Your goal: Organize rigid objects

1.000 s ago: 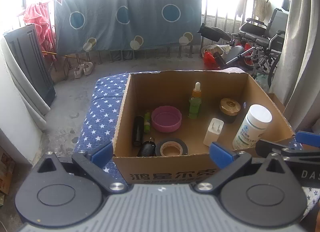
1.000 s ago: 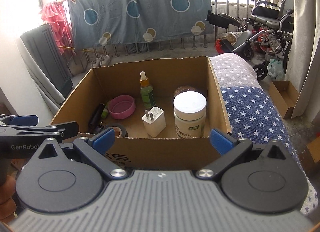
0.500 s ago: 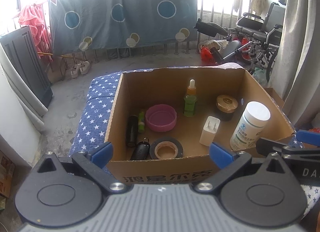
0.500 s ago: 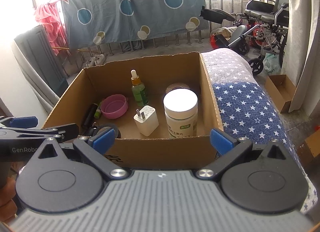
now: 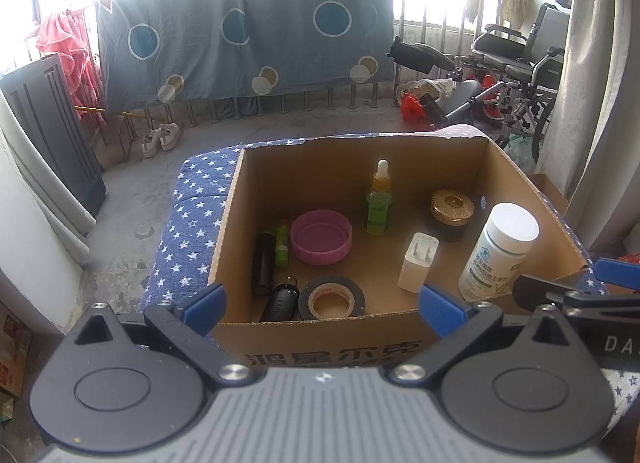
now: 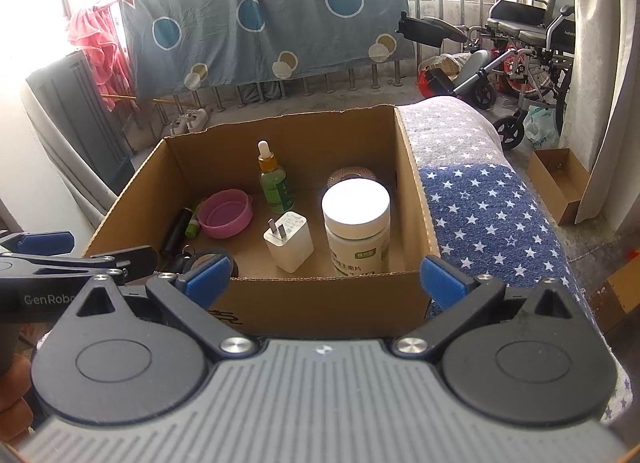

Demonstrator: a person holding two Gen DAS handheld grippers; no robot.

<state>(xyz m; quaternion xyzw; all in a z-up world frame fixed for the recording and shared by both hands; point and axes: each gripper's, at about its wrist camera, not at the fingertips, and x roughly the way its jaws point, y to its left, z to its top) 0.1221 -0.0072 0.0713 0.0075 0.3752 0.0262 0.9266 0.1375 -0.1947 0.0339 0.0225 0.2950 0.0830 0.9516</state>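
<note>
I read "GenRobo" on left gripper (image 6: 76,259). Both sets of fingers spread, empty, right gripper (image 6: 326,279) too. Cardboard box (image 5: 332,347) shows Chinese print; white bottle (image 5: 498,253) label illegible.

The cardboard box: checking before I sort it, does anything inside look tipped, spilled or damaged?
No spills. The white charger leans tilted, and the black tube lies flat beside the pink lid.

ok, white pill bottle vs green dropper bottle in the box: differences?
The pill bottle is wide, opaque white, with a flat white cap; the dropper bottle is slimmer, see-through green, with an orange collar and white tip. The pill bottle stands nearer the box's front. Both stand upright.
</note>
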